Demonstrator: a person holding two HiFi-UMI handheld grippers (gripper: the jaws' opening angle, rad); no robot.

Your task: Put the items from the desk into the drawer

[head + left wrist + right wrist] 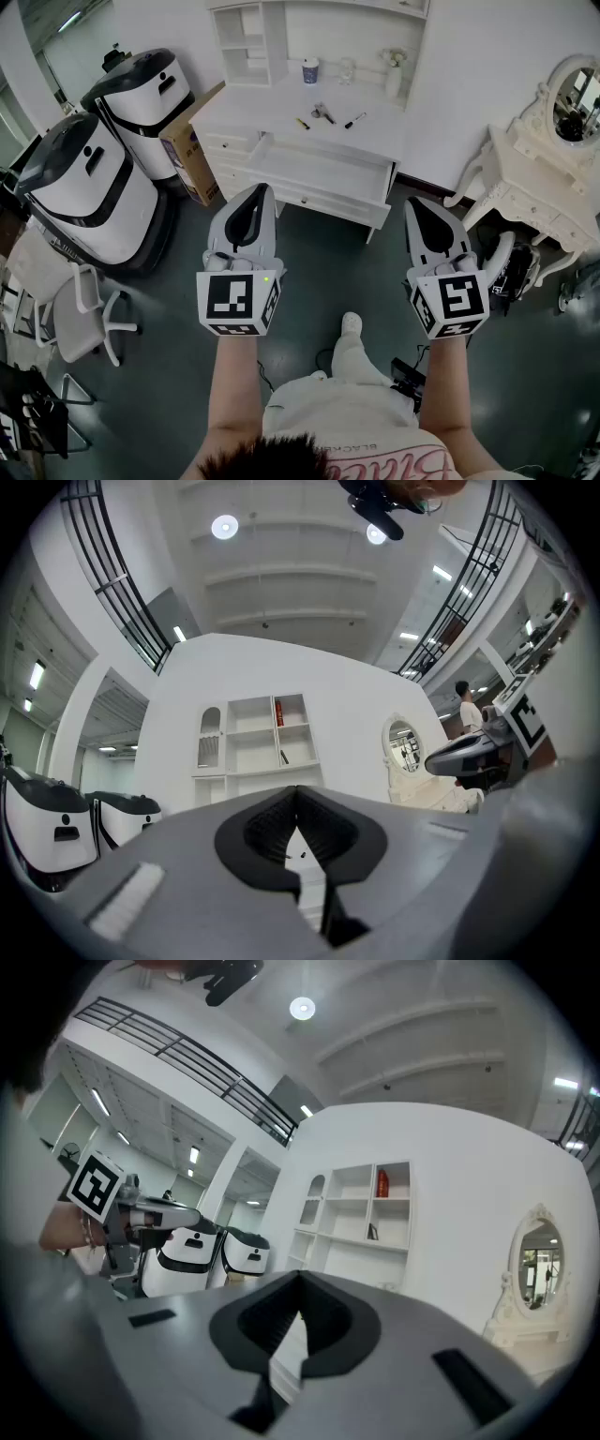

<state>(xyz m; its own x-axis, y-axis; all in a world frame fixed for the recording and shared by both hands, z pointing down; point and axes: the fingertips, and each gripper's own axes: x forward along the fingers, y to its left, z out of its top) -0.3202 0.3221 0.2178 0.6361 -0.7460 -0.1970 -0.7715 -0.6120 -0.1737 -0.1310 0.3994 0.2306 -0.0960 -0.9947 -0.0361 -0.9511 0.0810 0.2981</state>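
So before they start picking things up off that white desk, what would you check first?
1. Drawer open to take things: ok. The drawer is pulled out.
2. Things waiting on the desk: ok. Small tools and a cup sit on top.
3. Left gripper empty: ok. Its jaws are together with nothing between them.
4. Right gripper empty: ok, same state.
5. Jaws open for a grab: not ok. Both pairs are shut.
6. Close enough to the desk: not ok. Both grippers are held well short of it, with bare floor between.
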